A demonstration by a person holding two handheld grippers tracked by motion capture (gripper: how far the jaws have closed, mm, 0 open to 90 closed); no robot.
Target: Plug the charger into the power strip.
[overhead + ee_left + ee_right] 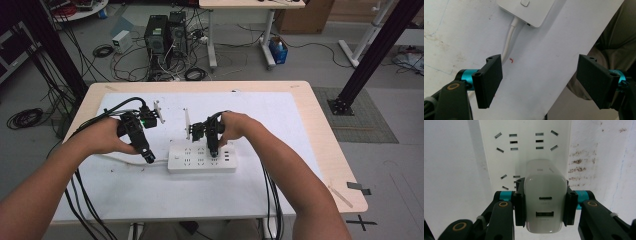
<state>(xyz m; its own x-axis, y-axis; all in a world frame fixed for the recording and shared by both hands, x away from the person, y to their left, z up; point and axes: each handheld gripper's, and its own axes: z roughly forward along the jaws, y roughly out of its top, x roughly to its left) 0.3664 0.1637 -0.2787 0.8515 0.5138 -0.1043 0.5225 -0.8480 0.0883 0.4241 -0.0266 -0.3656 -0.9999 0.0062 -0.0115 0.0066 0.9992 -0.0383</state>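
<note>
A white power strip (200,157) lies in the middle of the white mat, its white cord (509,41) running off its left end. My right gripper (545,203) is shut on a white USB charger (545,205), which it holds down onto the power strip (524,152) among the sockets; from above the right gripper (213,150) points down at the strip's right part. My left gripper (539,80) hangs open over the mat beside the strip's switch end (529,11), nothing between its jaws; the high view has the left gripper (148,156) just left of the strip.
The white mat (150,195) covers most of a light wooden table (330,150). Black cables trail from both grippers off the near edge. Beyond the table, on the floor, stand computer towers (165,35), loose cables and another table's legs.
</note>
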